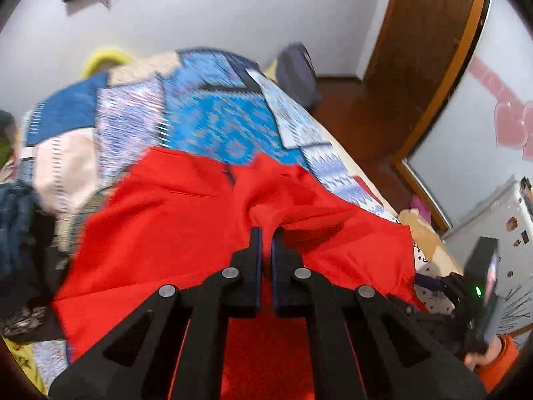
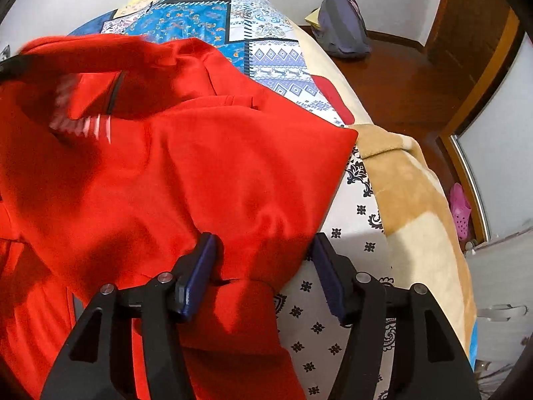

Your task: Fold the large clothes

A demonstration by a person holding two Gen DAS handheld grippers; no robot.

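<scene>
We pinch the red garment in our left hand-held gripper to lift its fold toward 12 o'clock over the bed, while our right hand-held gripper stands wide around the cloth, not pressing it.

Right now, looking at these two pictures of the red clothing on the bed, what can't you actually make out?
- What kind of garment the red garment is: both views cut it off, and folds hide its shape.
- The quilt pattern in the left wrist view: motion blur.
- The garment's striped label in the right wrist view: smeared.
- The dark pile at the left edge, left wrist view: cut off and blurred.
</scene>
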